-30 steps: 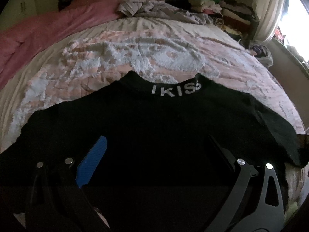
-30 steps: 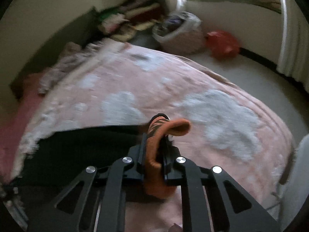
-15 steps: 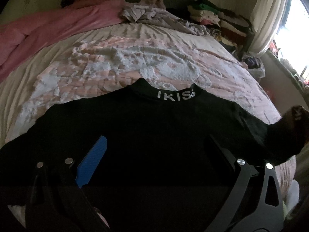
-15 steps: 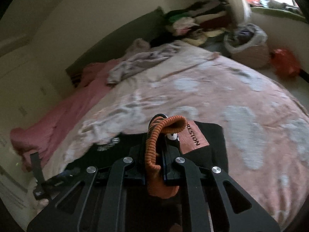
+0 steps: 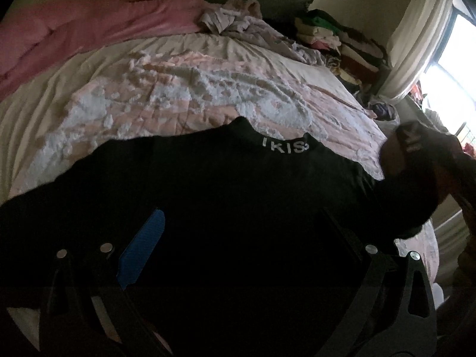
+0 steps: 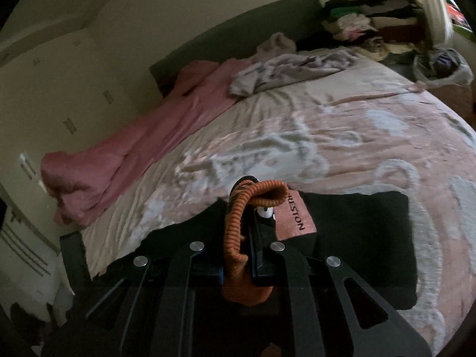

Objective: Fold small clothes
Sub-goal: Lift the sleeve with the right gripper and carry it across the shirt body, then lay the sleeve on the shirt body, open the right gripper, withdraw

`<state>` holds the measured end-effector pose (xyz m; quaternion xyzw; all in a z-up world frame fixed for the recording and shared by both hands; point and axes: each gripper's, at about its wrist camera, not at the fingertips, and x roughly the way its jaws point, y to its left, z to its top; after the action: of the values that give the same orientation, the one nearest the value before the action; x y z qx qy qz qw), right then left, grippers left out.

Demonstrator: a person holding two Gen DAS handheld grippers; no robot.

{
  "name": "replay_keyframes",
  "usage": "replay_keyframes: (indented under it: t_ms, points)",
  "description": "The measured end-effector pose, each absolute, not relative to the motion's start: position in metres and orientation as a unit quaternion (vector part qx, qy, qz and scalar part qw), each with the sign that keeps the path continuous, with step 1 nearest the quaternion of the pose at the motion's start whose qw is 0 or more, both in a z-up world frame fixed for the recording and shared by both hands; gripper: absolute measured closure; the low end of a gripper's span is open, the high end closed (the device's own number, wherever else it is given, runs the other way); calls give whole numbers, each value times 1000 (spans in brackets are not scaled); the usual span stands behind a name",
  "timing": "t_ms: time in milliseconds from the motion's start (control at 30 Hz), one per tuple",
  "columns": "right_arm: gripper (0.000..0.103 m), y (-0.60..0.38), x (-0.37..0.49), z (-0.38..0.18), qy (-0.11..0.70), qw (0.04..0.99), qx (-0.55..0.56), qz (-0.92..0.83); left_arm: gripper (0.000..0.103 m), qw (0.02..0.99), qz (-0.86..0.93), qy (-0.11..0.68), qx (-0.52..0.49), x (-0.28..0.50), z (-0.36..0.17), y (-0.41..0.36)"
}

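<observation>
A black sweater (image 5: 238, 196) with white letters on its collar (image 5: 285, 148) lies flat on the bed. My left gripper (image 5: 238, 238) hovers over its lower body, jaws wide apart and open, with one blue pad (image 5: 142, 247) showing. My right gripper (image 6: 250, 208) is shut on the sweater's orange ribbed cuff (image 6: 235, 238), where a pink tag (image 6: 294, 217) hangs. It holds the cuff above the sweater (image 6: 357, 238). In the left wrist view the lifted sleeve (image 5: 401, 196) rises at the right edge.
The pink and white patterned bedspread (image 5: 193, 101) covers the bed. A pink blanket (image 5: 89, 32) lies along the far left side, with a crumpled grey garment (image 5: 253, 29) near the headboard. Stacked clothes (image 5: 336, 38) sit at the far right corner, by a curtain (image 5: 416, 29).
My right gripper has swung in from the bed's right edge, carrying the orange cuff over the sweater. The sleeve has risen at the right of the left wrist view. My left gripper has drawn back a little.
</observation>
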<state>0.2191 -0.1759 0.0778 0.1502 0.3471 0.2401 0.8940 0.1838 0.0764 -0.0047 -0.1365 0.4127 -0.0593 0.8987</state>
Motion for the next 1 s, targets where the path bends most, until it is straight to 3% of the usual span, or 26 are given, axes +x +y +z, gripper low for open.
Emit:
replay_keyframes:
  t_ms: [167,300,333,400,767,867,900,967,1000]
  points:
    - [85,-148,219,76,355,885,139,266,9,892,-79,418,-157,180,-12,79]
    - [72,-146,217,74,352,885,136,272,9,885,-98,424,-168,180,-14,76]
    - [63,-147,216,72,354,884,136,274,9,884,-101,424,-171,179,-15,76]
    - [57,-150,215,70,354,885,136,269,10,883,-104,424,-173,179,-16,75]
    - [54,-195,208,44,367,899,131,200,10,881,-66,433,-178,185,-26,88]
    - [50,-207,202,37,365,908,116,171,10,879,-40,438,-184,191,-30,98]
    - [48,-211,201,36,365,909,116,167,11,877,-34,443,-183,195,-33,101]
    - [48,-219,197,32,365,910,119,155,26,868,-21,458,-189,205,-41,104]
    - [47,-224,195,30,365,912,117,147,29,866,-19,462,-193,207,-44,104]
